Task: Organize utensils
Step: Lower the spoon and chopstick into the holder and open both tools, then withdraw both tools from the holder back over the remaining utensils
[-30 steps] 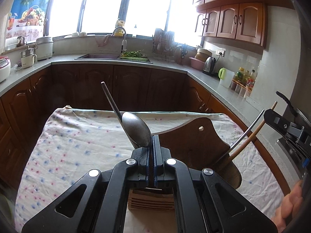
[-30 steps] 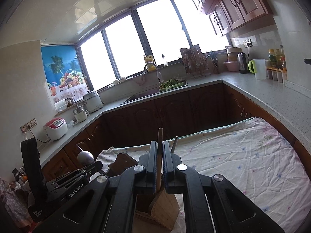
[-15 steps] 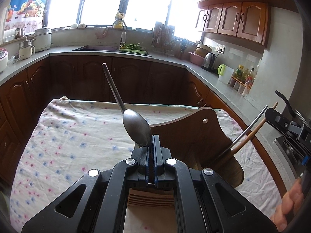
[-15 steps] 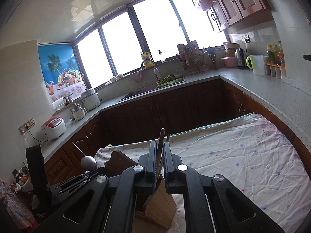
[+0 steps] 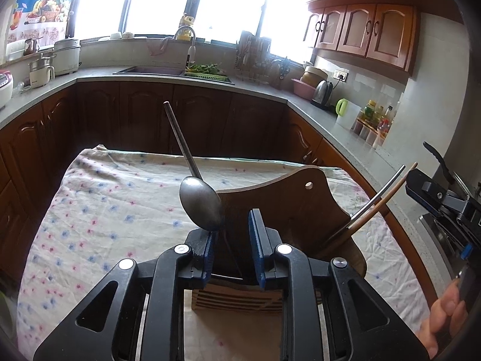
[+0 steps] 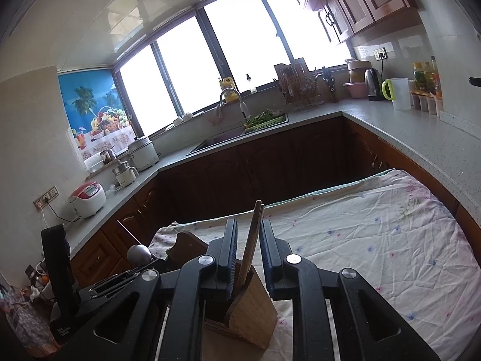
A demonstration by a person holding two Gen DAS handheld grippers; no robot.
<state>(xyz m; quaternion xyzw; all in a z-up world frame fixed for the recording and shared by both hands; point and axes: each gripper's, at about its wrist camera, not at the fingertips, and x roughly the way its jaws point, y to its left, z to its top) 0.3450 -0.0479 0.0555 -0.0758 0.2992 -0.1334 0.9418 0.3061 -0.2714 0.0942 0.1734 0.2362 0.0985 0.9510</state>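
Spoon (image 5: 200, 207): bowl against left gripper's (image 5: 231, 240) left jaw, jaws opening. Wooden utensil (image 6: 251, 246): between right gripper's (image 6: 248, 251) opening jaws, untouched.

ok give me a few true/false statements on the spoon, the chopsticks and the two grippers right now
1. The spoon lies flat on the cloth. False: it stands bowl-up, leaning on the left gripper.
2. The left gripper's jaws are apart. True, and opening.
3. The chopsticks stand in the wooden holder. True.
4. The right gripper is clamped shut on the chopsticks. False: it is opening, with gaps on both sides.
5. The tablecloth is plain dark blue. False: pale and floral.
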